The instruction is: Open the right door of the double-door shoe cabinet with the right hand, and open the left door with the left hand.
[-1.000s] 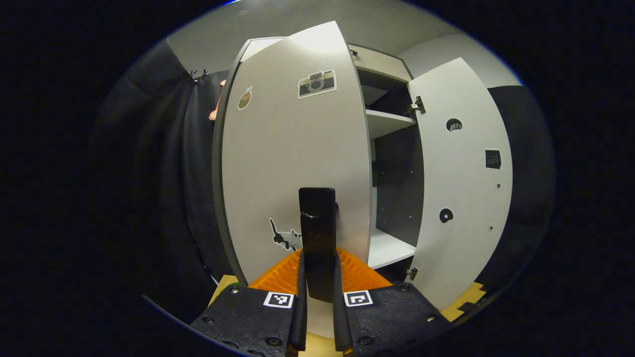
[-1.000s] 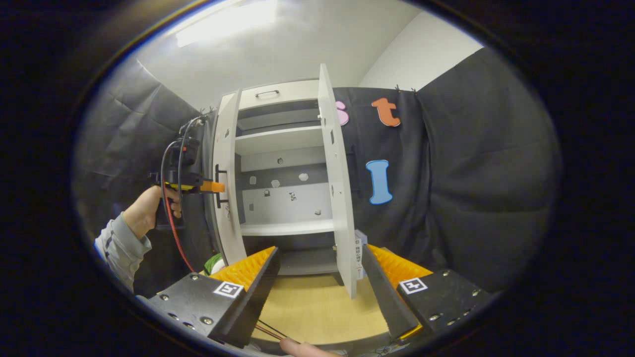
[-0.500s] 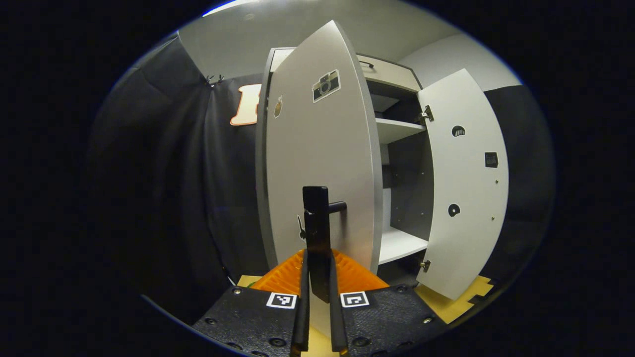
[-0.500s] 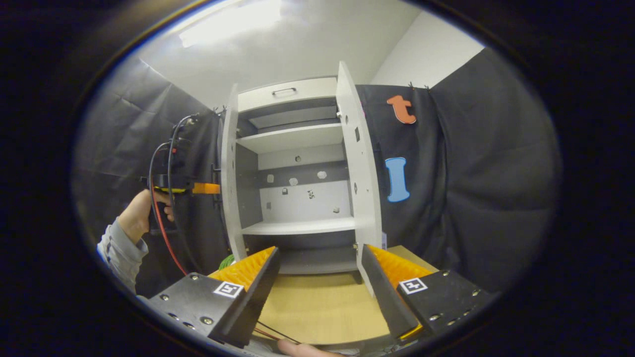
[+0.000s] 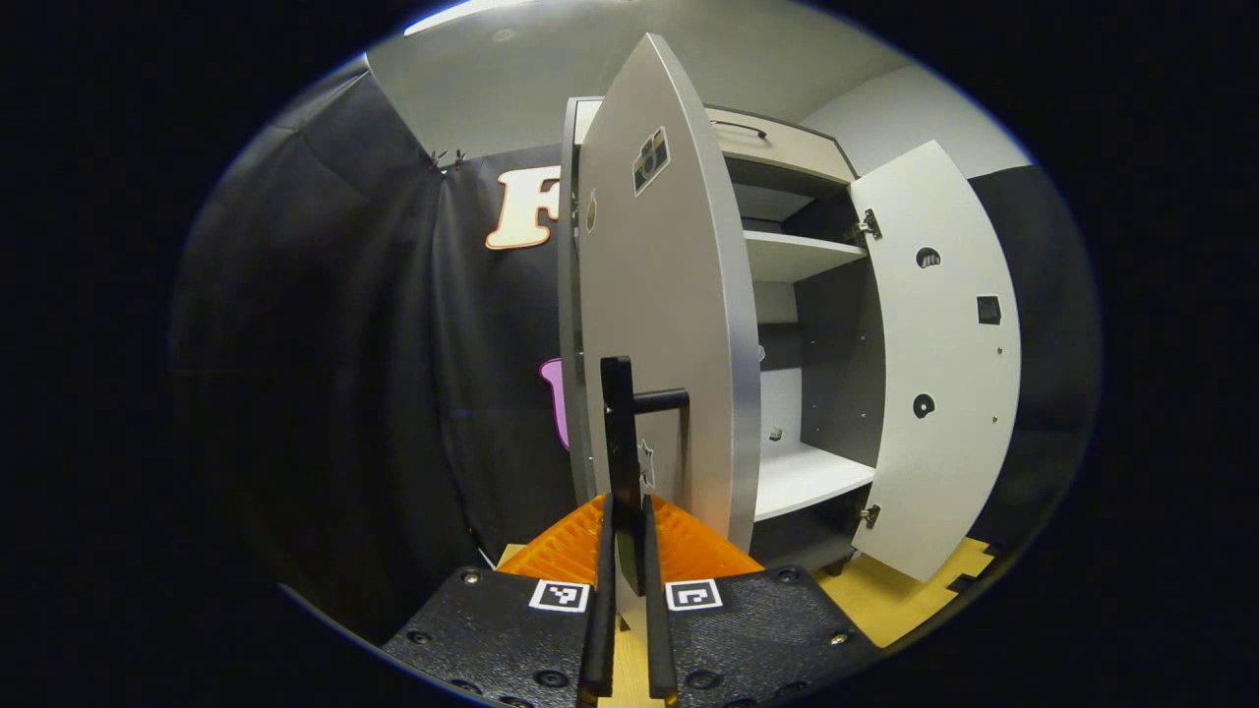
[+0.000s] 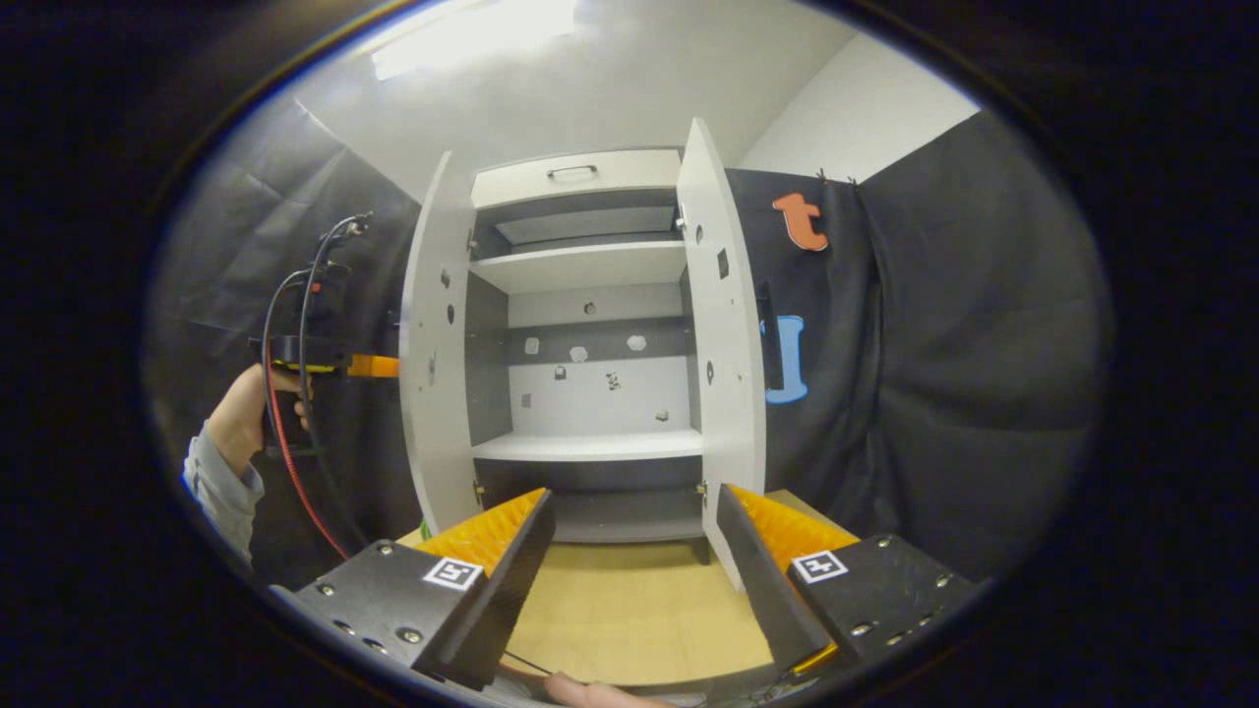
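Black cloth walls on all sides, pale wood floor (image 6: 629, 610) below. Shoe cabinet (image 6: 580, 295) at centre of right gripper view, shelves bare, both doors swung out.

Left gripper (image 5: 627, 629): fingers narrow, clamped on the black handle (image 5: 622, 462) of the left door (image 5: 659, 334). Grip low on the bar, probably so the pull swings the door about its hinge. Door nearly edge-on at 12 o'clock in left gripper view; judged close to fully open. Same gripper seen at 9 o'clock in right gripper view, held by a hand (image 6: 241, 418), cable trailing down.

Right gripper (image 6: 634, 580): fingers wide, holding nothing, backed off from the cabinet. Right door (image 6: 723, 334) at 1 o'clock, standing open, free of contact.

Surroundings: drawer front (image 6: 575, 177) above the top shelf, shut. Cloth wall close behind the left door; likely limit on further swing. Nothing between the open fingers and the cabinet.
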The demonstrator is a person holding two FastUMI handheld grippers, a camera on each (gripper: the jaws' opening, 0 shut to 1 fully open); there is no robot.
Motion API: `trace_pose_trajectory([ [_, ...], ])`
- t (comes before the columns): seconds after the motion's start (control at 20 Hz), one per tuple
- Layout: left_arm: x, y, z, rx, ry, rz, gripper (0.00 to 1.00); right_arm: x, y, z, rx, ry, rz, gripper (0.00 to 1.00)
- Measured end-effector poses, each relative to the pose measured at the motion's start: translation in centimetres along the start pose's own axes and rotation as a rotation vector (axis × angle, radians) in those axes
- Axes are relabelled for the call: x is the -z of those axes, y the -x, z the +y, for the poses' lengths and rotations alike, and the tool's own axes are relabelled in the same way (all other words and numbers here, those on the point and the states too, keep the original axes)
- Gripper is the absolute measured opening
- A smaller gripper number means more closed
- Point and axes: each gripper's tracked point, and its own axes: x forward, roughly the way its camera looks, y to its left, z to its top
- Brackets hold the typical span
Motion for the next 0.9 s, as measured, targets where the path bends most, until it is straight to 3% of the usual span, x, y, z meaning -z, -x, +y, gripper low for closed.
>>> trace_pose_trajectory([
  [0.2, 0.3, -0.1, 2.3, -0.061, -0.017, -0.005, 0.14, -0.4, -0.2, -0.8, 0.022, -0.06, -0.013, 0.98],
  [0.25, 0.5, 0.3, 3.1, -0.09, -0.017, -0.012, 0.14, -0.4, -0.4, -1.0, 0.026, -0.069, -0.01, 0.93],
  [0.35, -0.1, 0.1, 4.9, -0.138, -0.03, -0.039, 0.1, -0.3, -0.6, -1.8, 0.056, -0.077, -0.007, 0.98],
  [0.5, -0.2, 0.1, 5.5, -0.117, -0.017, -0.059, 0.11, -0.4, -0.8, -2.6, 0.088, -0.088, -0.011, 0.98],
  [0.55, -0.2, 0.2, 5.5, -0.11, -0.024, -0.062, 0.22, -0.4, -0.9, -2.5, 0.09, -0.093, -0.011, 0.98],
  [0.6, 0.1, 0.2, 6.1, -0.119, -0.032, -0.063, 0.23, -0.4, -0.8, -2.4, 0.088, -0.095, -0.01, 0.98],
  [0.65, 0.0, 0.5, 6.7, -0.136, -0.038, -0.062, 0.35, -0.4, -0.8, -2.3, 0.085, -0.093, -0.008, 0.98],
  [0.7, -0.1, 0.6, 7.0, -0.144, -0.028, -0.07, 0.38, -0.4, -0.8, -2.3, 0.085, -0.089, -0.006, 0.98],
  [0.75, -0.2, 0.7, 7.3, -0.153, -0.019, -0.074, 0.53, -0.2, -0.8, -2.2, 0.084, -0.082, -0.004, 0.98],
  [0.9, 0.7, 1.8, 7.9, -0.183, -0.038, -0.061, 0.78, 0.0, -0.9, -1.9, 0.08, -0.059, 0.002, 0.98],
])
